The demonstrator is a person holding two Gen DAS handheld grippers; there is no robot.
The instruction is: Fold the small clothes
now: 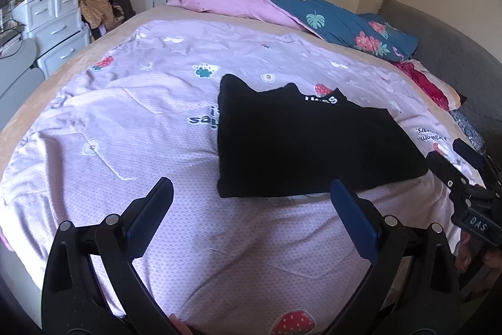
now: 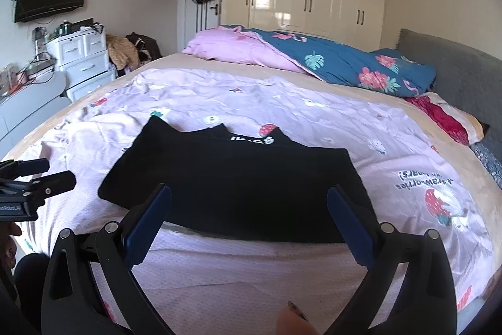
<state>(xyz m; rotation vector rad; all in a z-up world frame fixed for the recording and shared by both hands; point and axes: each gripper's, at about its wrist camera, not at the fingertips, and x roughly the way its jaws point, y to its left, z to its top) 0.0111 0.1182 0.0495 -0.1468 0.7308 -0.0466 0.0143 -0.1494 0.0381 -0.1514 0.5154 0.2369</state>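
A black garment (image 1: 301,143) with white lettering lies folded flat on the lilac strawberry-print bedspread (image 1: 131,127). My left gripper (image 1: 251,190) hovers open just in front of its near left corner, nothing between the blue pads. In the right wrist view the same black garment (image 2: 238,181) sits straight ahead, and my right gripper (image 2: 249,197) is open over its near edge, holding nothing. The right gripper (image 1: 451,159) shows at the right edge of the left wrist view; the left gripper (image 2: 47,175) shows at the left edge of the right wrist view.
A pink and blue floral quilt (image 2: 313,58) is bunched at the far side of the bed, with a red pillow (image 2: 445,115) and grey headboard (image 2: 458,74) to the right. White drawers (image 2: 84,58) and a pile of clothes stand at the left. Wardrobes line the back wall.
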